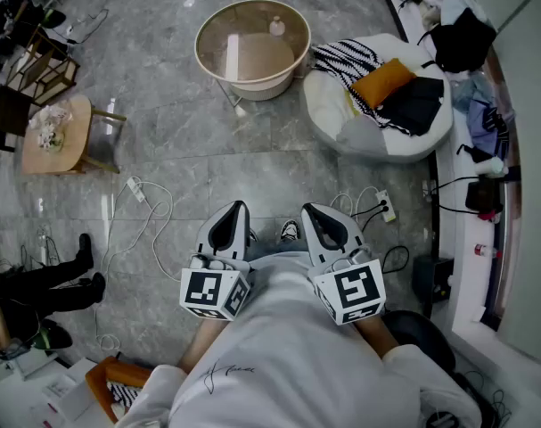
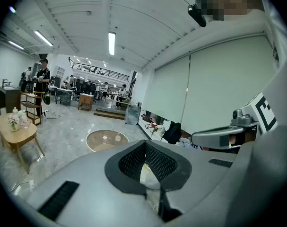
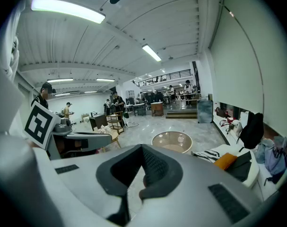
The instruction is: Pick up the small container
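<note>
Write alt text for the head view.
Seen from above, a person holds the left gripper and right gripper, both shut and empty, above a grey floor. Ahead stands a round glass table with a small container on it.

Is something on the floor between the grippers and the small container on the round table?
Nothing visible blocks the way. Bare floor lies from the left gripper and right gripper to the round table. The small container stands on its far side, past the near rim. Cables lie off to the sides.
</note>
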